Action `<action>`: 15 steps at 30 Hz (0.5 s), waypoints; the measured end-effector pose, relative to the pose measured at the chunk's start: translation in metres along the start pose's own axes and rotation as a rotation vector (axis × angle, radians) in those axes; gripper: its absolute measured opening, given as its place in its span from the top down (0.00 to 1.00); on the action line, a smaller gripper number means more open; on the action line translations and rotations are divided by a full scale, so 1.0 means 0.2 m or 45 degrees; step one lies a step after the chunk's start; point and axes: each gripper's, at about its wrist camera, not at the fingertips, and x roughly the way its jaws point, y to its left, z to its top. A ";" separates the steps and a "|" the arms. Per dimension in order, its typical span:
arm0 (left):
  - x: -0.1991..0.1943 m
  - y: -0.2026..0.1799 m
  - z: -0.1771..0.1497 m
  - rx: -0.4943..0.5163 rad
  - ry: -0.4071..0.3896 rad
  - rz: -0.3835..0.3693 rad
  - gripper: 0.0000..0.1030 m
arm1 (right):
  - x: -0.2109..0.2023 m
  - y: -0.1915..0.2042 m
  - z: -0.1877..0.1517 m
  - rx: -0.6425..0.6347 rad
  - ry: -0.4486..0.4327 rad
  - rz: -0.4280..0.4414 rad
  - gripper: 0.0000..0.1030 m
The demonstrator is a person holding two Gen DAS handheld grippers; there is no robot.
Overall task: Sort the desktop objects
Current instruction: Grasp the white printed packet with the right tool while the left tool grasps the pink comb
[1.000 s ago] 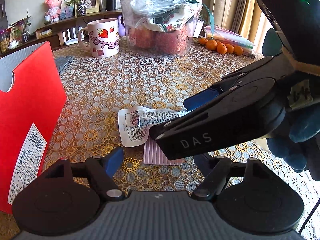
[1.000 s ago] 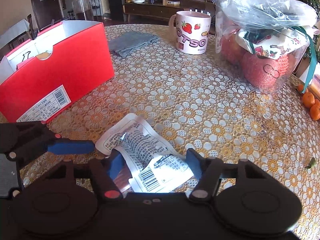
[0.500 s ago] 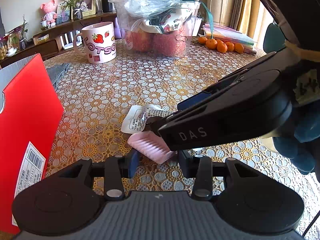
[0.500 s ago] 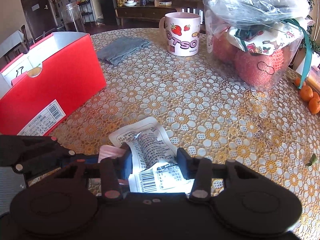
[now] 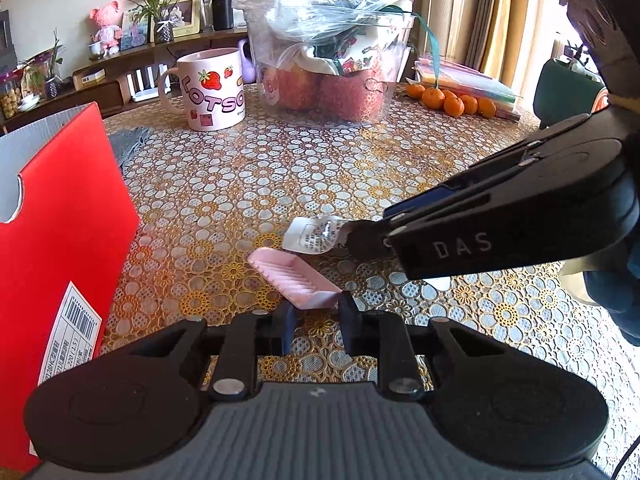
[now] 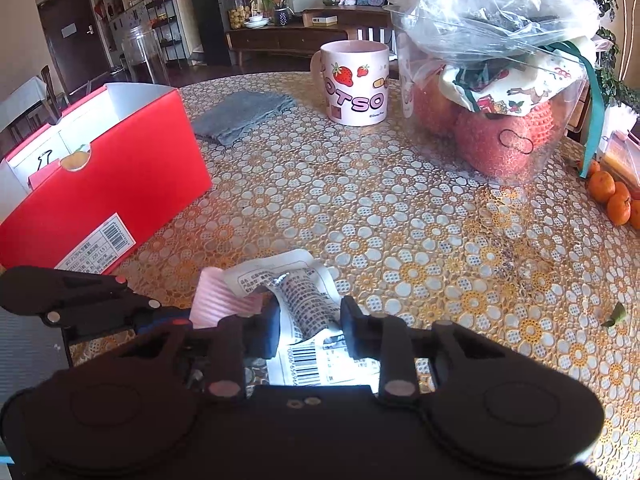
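My left gripper point(image 5: 316, 322) is shut on a pink ribbed pad point(image 5: 294, 278) and holds it tilted just above the table. The pad also shows in the right wrist view point(image 6: 218, 300), with the left gripper point(image 6: 176, 320) at its left. My right gripper point(image 6: 308, 330) is shut on a printed plastic packet point(image 6: 298, 300) with a barcode label. In the left wrist view the right gripper point(image 5: 352, 240) comes in from the right, and the packet point(image 5: 312, 236) sticks out of it, lifted off the table.
An open red box point(image 6: 100, 184) stands at the left, also in the left wrist view point(image 5: 60, 240). Farther back are a grey cloth point(image 6: 244, 114), a strawberry mug point(image 6: 354, 82), a clear tub of fruit point(image 6: 492, 88) and several mandarins point(image 6: 612, 196).
Both grippers have closed, the left on the pink pad, the right on the packet. Both items have been lifted off the table and the packet pulled away from the pad.
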 end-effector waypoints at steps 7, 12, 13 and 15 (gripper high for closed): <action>-0.01 0.06 -0.01 -0.090 0.004 -0.001 0.94 | -0.03 0.00 -0.04 -0.005 0.007 -0.030 0.72; -0.02 0.09 0.00 -0.131 0.019 -0.019 0.94 | -0.04 0.01 -0.06 -0.019 0.010 -0.043 0.72; -0.02 0.09 0.00 -0.128 0.021 -0.024 0.94 | -0.05 0.01 -0.06 -0.022 0.011 -0.045 0.72; -0.02 0.09 0.00 -0.108 0.028 -0.033 0.92 | -0.05 0.01 -0.06 -0.022 0.011 -0.046 0.72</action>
